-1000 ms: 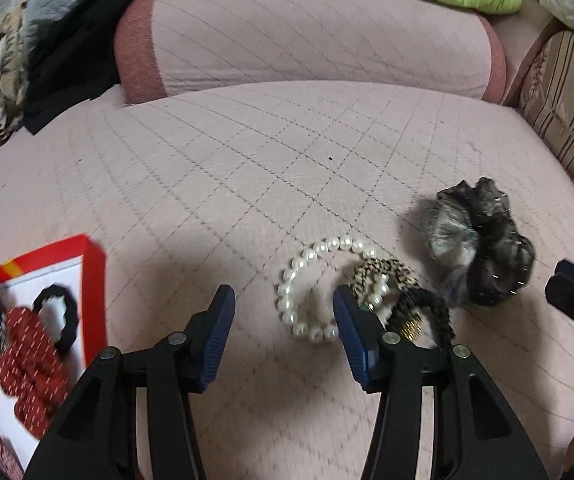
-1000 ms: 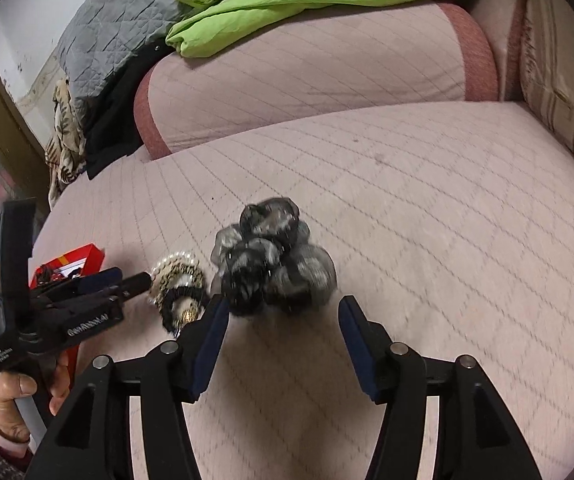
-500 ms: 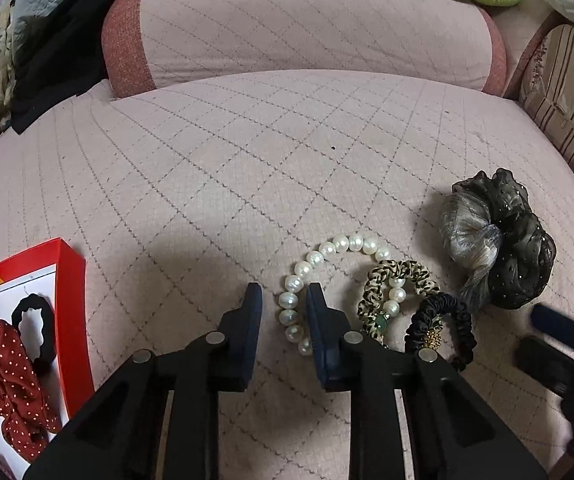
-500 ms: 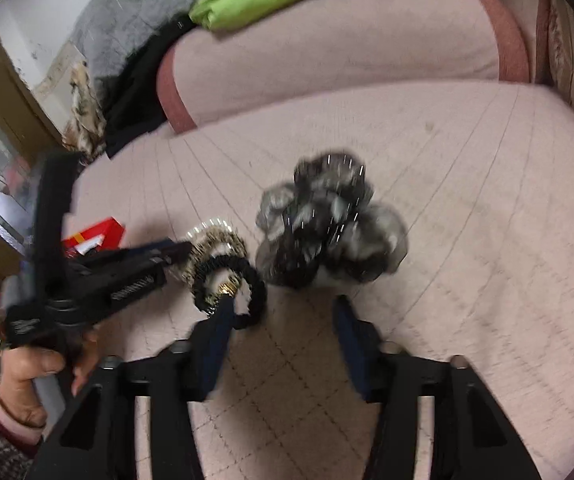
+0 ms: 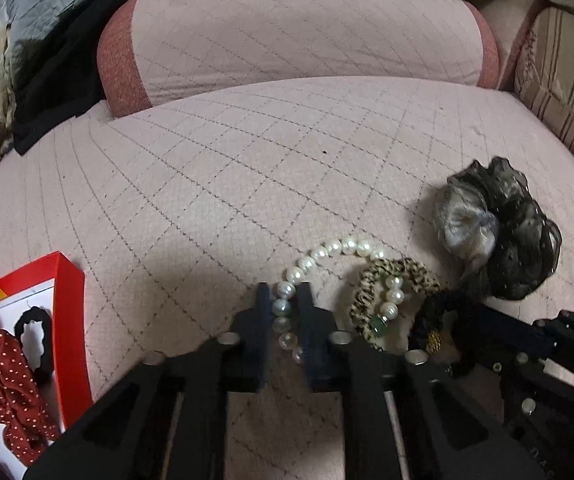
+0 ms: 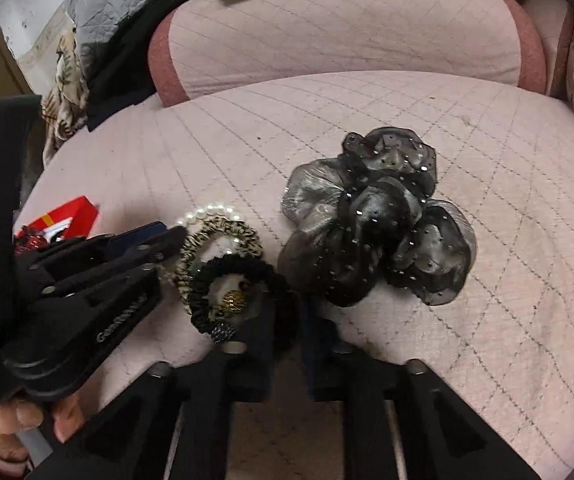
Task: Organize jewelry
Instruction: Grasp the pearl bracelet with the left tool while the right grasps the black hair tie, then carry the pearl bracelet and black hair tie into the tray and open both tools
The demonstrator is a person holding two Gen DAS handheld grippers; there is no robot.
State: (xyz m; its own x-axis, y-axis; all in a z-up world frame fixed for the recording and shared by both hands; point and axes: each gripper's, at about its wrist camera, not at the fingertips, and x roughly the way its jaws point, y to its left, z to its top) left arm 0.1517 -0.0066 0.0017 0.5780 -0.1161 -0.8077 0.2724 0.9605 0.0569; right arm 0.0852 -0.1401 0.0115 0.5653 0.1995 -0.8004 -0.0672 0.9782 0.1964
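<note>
While pearl bracelet [image 5: 287, 308] lies on quilted pink cushion [image 5: 247, 168] | left tongs [image 5: 283, 300] clamp it | right tongs [image 6: 287, 312] seemingly pinch black scrunchie [image 6: 243, 296]

White pearl bracelet [image 5: 329, 249], leopard-print scrunchie [image 5: 401, 270]

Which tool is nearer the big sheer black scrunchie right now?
Right. The right tool sits just below the sheer scrunchie, pinching the black hair tie beside it. The left tool is farther off, closed on the pearl bracelet.

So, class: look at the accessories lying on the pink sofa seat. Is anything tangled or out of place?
Yes. The white pearl bracelet, leopard-print hair tie and black ruffled hair tie overlap in one heap.
</note>
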